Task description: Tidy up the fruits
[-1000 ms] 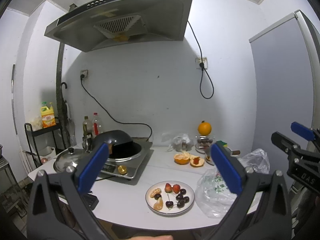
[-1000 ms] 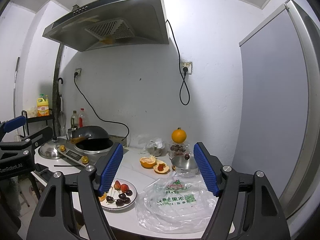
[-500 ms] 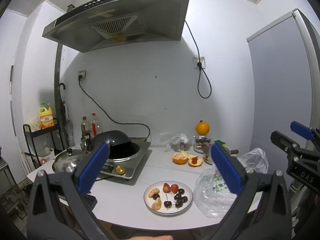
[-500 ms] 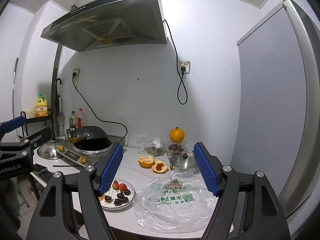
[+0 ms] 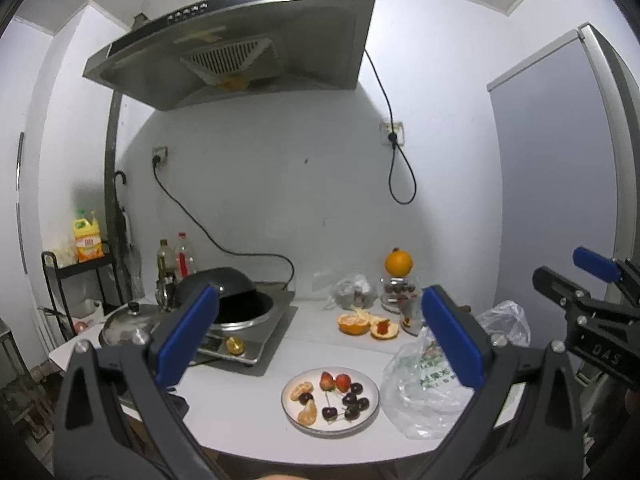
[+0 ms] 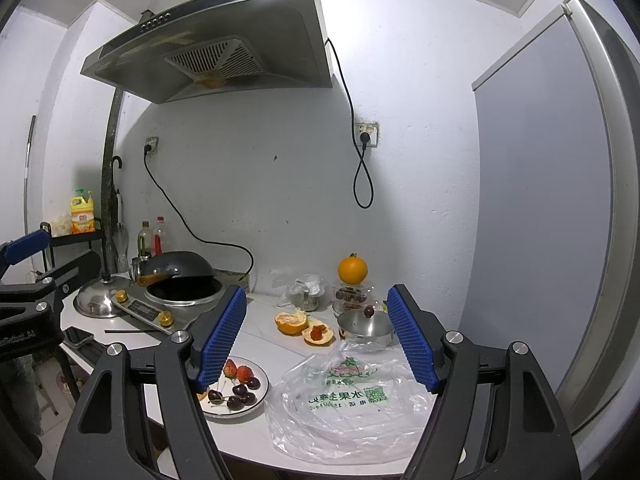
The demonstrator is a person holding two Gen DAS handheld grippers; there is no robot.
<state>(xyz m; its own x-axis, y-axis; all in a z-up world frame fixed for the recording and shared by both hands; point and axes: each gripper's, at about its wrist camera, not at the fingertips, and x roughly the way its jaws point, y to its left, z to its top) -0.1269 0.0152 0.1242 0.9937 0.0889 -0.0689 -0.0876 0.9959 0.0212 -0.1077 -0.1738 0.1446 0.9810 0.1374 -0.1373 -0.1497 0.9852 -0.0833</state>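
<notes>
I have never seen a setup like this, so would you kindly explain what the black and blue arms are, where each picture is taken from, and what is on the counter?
There is no robot here. A person holds a hand tool in each hand, and each tool ends in a two-finger claw with blue pads. A wide-angle camera sits on each tool and looks forward between its fingers.

One picture is from the left claw, the other from the right claw. Each also catches the other tool at its edge. Both claws are open and hold nothing.

On the white counter lies a plate of strawberries, cherries and orange segments. Beside it is a clear plastic bag. Further back are peeled orange halves, a small metal pot and a whole orange on a jar. A wok sits on the cooker at the left.
</notes>
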